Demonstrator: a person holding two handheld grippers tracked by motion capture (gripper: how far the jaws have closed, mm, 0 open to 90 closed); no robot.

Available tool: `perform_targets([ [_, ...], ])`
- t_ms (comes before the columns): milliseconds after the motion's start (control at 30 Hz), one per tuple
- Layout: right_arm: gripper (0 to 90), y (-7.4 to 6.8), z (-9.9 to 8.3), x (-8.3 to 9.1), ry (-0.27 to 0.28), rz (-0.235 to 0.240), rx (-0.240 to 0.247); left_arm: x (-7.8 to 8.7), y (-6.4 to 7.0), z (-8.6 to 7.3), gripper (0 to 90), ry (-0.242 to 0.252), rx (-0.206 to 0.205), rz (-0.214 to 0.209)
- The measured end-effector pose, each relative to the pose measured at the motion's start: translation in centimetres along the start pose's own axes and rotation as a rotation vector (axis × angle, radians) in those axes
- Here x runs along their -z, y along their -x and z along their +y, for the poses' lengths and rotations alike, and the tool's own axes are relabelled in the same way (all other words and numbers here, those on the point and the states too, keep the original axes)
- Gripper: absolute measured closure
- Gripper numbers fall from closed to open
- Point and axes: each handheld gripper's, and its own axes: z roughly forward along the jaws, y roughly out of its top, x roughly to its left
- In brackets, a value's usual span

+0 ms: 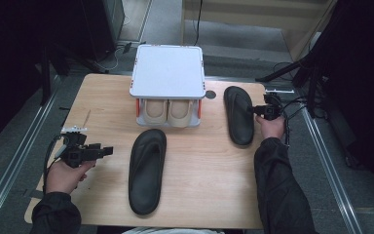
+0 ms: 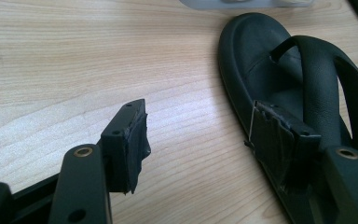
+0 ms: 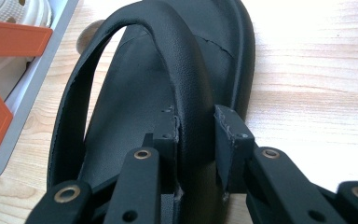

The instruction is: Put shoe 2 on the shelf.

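A person at a pale wooden table (image 1: 102, 97) works two black rubber thong sandals beside a white two-tier shoe rack (image 1: 168, 73) already holding a cream pair. At far right, the right gripper (image 3: 196, 128) has its jaws set either side of the strap of the right-hand black sandal (image 1: 238, 114), one pad touching, the other a sliver off. At near left, the left gripper (image 2: 200, 135) hangs wide open and empty, just beside the near black sandal (image 1: 147, 168). The risk: pinched by a soft strap alone, the sandal may swing or slip free, or catch the rack's edge.
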Motion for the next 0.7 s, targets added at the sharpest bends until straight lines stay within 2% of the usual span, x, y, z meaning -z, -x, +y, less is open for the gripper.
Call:
perform_targets([
  [300, 73.1, -0.1, 0.1, 0.3, 0.001, -0.001, -0.011, 0.0, 0.0, 0.0, 37.3, 0.001, 0.002, -0.003],
  [700, 73.1, -1.1, 0.3, 1.0, -0.008, 0.013, 0.004, 0.0, 0.1, 0.2, 37.2, -0.001, -0.003, -0.016],
])
